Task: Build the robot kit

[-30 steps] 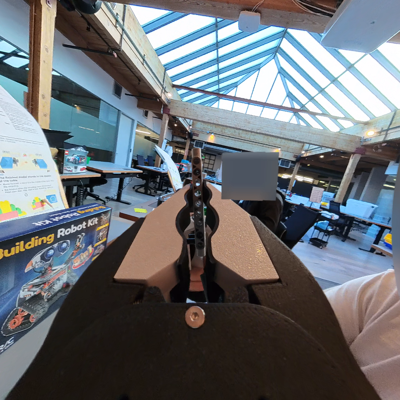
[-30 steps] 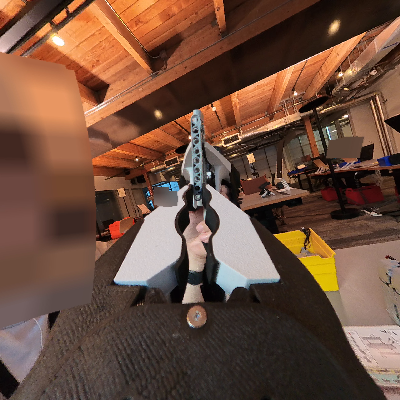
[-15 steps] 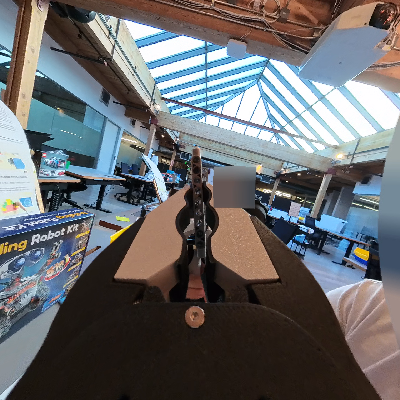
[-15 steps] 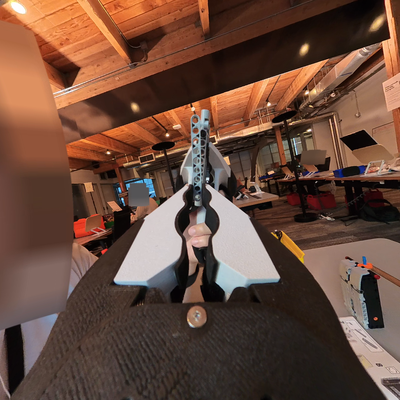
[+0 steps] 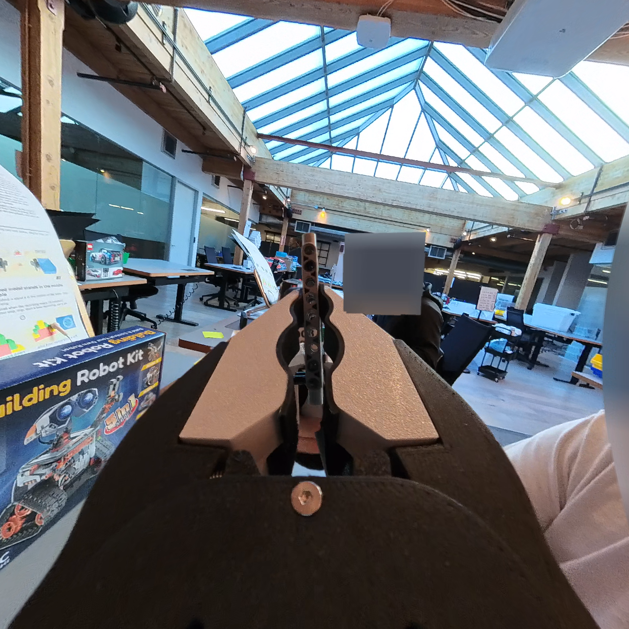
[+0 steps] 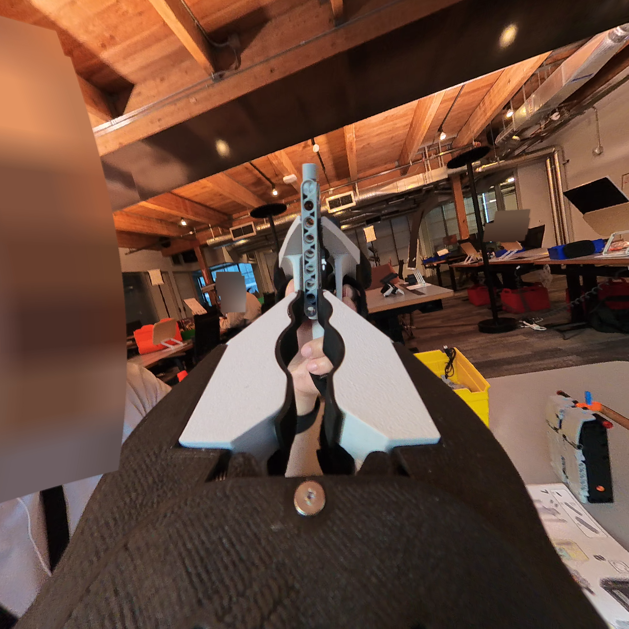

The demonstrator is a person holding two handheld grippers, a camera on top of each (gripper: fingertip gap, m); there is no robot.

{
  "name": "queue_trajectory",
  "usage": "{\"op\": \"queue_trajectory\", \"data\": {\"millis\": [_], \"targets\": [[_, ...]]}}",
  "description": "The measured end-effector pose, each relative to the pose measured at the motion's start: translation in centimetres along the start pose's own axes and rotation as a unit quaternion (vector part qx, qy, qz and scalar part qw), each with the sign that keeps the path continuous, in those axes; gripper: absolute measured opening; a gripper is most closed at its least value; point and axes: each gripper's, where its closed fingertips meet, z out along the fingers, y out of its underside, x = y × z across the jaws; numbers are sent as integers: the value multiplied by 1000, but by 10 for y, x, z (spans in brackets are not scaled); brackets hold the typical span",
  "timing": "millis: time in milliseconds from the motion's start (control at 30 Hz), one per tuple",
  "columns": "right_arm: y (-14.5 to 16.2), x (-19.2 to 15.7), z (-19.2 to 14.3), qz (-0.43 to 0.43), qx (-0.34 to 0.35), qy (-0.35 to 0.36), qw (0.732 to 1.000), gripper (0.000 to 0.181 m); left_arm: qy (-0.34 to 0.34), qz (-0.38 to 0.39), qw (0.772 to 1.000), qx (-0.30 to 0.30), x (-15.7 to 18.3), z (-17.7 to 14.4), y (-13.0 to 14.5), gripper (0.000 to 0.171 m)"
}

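My left gripper [image 5: 310, 293] is shut on a grey beam with holes [image 5: 310, 306]. The beam stands upright between the fingers and sticks out past the tips. My right gripper [image 6: 311, 296] is shut on the near end of a light grey beam with holes [image 6: 309, 238], which rises past the tips. Just behind that beam the other gripper [image 6: 343, 248] faces mine, and a hand [image 6: 311, 364] shows through the gap. It looks like one beam held from both ends, both grippers tilted up.
A blue robot kit box [image 5: 78, 408] and a printed sheet [image 5: 30, 289] are at the left. A yellow bin [image 6: 456, 377], a part-built grey and black model [image 6: 582, 449] and instruction pages [image 6: 578, 537] are on the grey table [image 6: 544, 391] at the right. Left tips to right tips: about 4 cm.
Both grippers stayed shut on the beam. The left view tipped up, then back down. The right view swung so the model and pages came into sight at the right.
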Motion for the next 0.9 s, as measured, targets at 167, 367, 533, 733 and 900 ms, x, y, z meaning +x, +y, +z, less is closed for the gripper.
{"op": "queue_trajectory", "data": {"millis": [167, 367, 533, 733, 900], "targets": [[2, -3, -2, -56, -46, 24, 997, 6, 12, -9, 1000, -12, 3, 2, 4, 5], [-3, -8, -5, -75, -56, 36, 995, 7, 23, -15, 999, -27, 7, 6, 10, 4], [-7, -10, -8, -64, -58, 34, 996, 6, 29, -14, 999, -35, 10, 9, 14, 4], [-10, -15, -9, -60, -63, 31, 996, 6, 43, -19, 998, -39, 15, 11, 16, 4], [-16, -16, -12, -62, -58, 38, 996, 6, 42, -6, 997, -63, 18, 14, 23, 4]]}}
